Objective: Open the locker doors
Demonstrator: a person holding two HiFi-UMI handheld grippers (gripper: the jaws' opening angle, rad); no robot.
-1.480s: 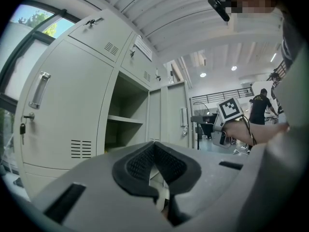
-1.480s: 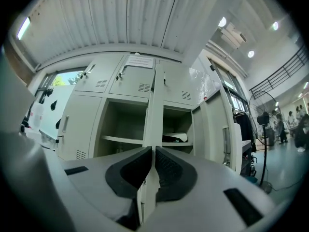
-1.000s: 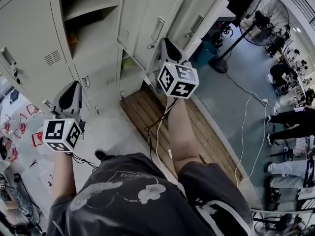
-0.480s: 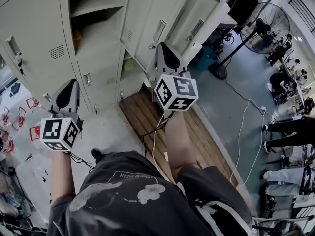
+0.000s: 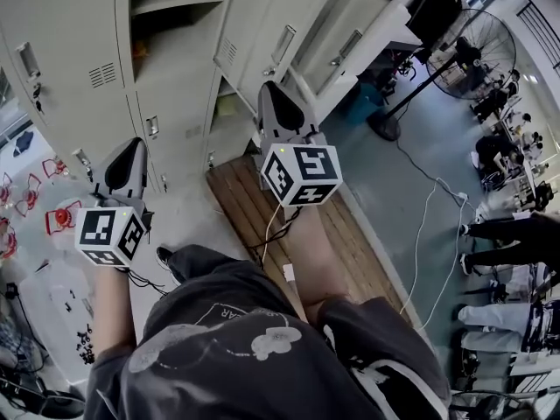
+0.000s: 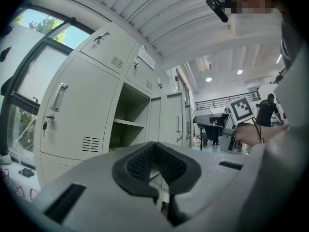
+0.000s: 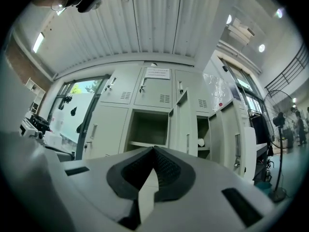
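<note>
Both hand-held grippers have drifted leftward across the head view since a second ago, and the right one has drawn back from the handle of the ajar door it was pointing near. The left hand-held gripper [image 5: 129,151] has its jaws closed together with nothing between them, and the right hand-held gripper [image 5: 273,103] is likewise closed and empty; each points at the lockers [image 5: 175,77] without touching them. The lockers stand just beyond both grippers, filling the far left of the scene: a bank of pale grey metal units with louvred vents [image 6: 90,144], recessed upright handles [image 6: 59,96] and small key locks. In the right gripper view the top row of small doors is closed, below it an open compartment [image 7: 148,127] shows a bare shelf, a narrow door [image 7: 186,124] to its right stands ajar, and farther right another compartment holds a white object [image 7: 201,141] behind wider open doors. In the left gripper view the large door [image 6: 79,115] at the left is closed. A white paper notice [image 7: 157,72] is stuck on the top middle door, its print too small to read. Each marker cube [image 5: 302,173] carries black-and-white square patterns, no legible words.
</note>
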